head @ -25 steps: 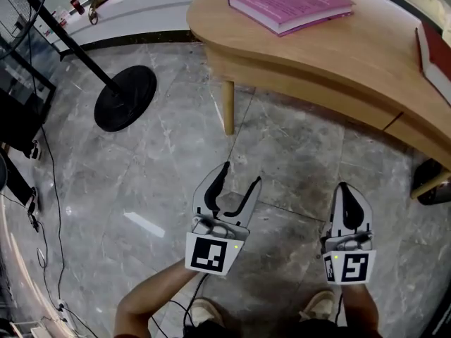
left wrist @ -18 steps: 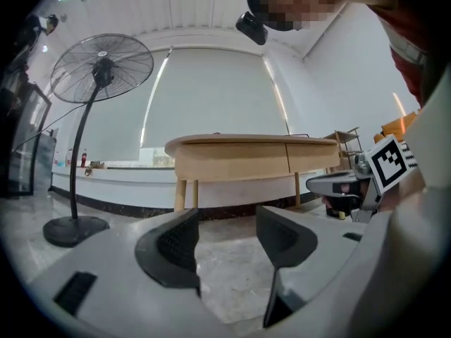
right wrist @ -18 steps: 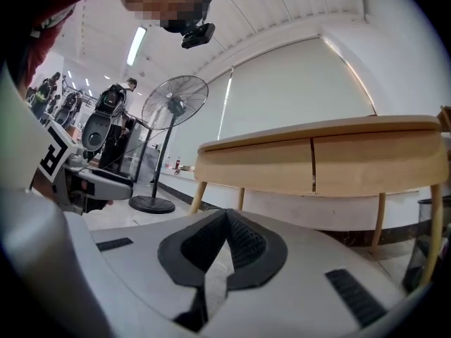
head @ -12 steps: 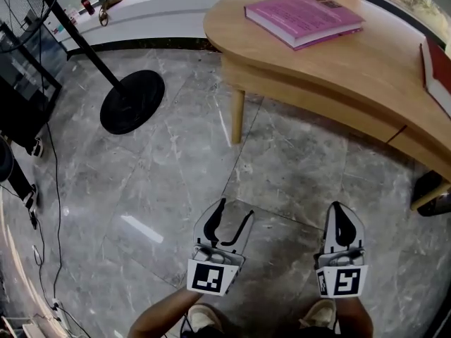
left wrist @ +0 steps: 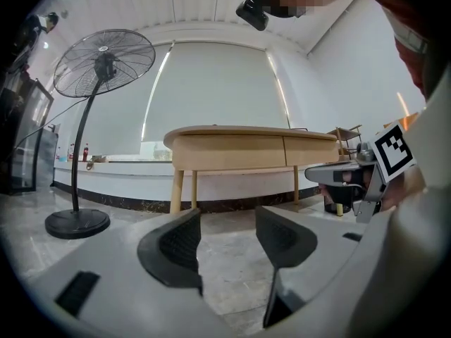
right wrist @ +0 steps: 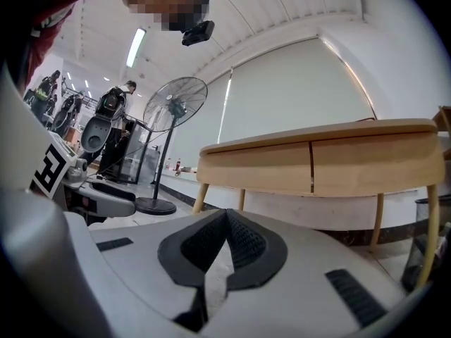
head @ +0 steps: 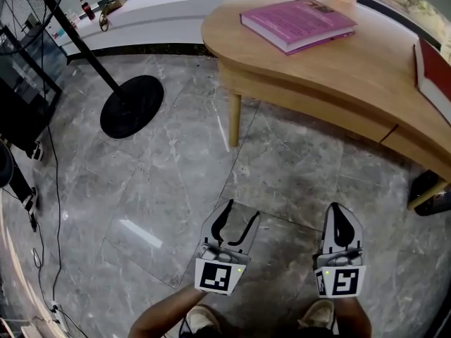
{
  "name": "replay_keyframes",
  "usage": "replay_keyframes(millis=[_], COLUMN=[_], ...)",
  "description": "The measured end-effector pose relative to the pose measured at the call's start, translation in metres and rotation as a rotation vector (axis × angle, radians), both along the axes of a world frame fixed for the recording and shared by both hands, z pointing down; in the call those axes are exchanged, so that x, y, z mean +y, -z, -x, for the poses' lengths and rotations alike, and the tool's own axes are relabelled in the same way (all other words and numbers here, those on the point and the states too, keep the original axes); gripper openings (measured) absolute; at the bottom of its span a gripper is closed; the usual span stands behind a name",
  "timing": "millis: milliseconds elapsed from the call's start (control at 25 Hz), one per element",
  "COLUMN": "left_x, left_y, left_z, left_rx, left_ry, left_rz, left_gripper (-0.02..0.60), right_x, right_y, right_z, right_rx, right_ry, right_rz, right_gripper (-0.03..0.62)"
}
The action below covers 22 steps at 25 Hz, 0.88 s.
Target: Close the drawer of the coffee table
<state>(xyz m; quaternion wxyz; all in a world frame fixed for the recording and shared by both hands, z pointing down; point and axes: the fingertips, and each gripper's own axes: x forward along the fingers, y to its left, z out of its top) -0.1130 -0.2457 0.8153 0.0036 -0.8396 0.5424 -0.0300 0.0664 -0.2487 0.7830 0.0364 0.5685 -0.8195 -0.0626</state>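
Observation:
The wooden coffee table [head: 331, 69] fills the upper right of the head view. Two drawer fronts meet at a seam [right wrist: 311, 167] on its side, and both look flush with the table's edge; the same seam [left wrist: 284, 151] shows in the left gripper view. My left gripper [head: 236, 222] hovers open over the marble floor, well short of the table, with nothing between its jaws. My right gripper [head: 342, 224] hangs beside it, shut and holding nothing. Both point toward the table's side.
A pedestal fan's black round base [head: 132, 106] and pole stand at the left. A pink book [head: 296, 21] and a red book [head: 431, 62] lie on the tabletop. Cables [head: 49, 210] trail along the far left floor. A dark object [head: 430, 189] sits under the table's right end.
Both grippers have drawn back toward the person and sit lower in the head view, farther from the table. The left stays open, the right stays shut.

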Motion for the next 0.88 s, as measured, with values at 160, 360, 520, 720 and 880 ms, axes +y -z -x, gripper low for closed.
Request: replay_keyframes(millis=[160, 360, 520, 720, 880], left_x=[0.001, 0.001, 0.001, 0.002, 0.003], left_y=[0.001, 0.005, 0.005, 0.005, 0.033], left_z=[-0.005, -0.005, -0.002, -0.002, -0.005], left_rx=[0.012, -0.026, -0.039, -0.023, -0.119], left_ry=[-0.010, -0.005, 0.007, -0.019, -0.082], left_rz=[0.007, -0.011, -0.016, 0.007, -0.042], left_gripper=[0.225, 0.124, 0.012, 0.006, 0.006], right_x=[0.001, 0.002, 0.003, 0.002, -0.002], right_y=[0.001, 0.004, 0.005, 0.005, 0.030], right_z=[-0.003, -0.005, -0.004, -0.005, -0.016], right_rx=[0.001, -0.002, -0.002, 0.015, 0.023], right_ry=[-0.005, -0.008, -0.005, -0.005, -0.034], right_rz=[-0.002, -0.006, -0.009, 0.000, 0.031], right_gripper=[-0.003, -0.003, -0.004, -0.005, -0.005])
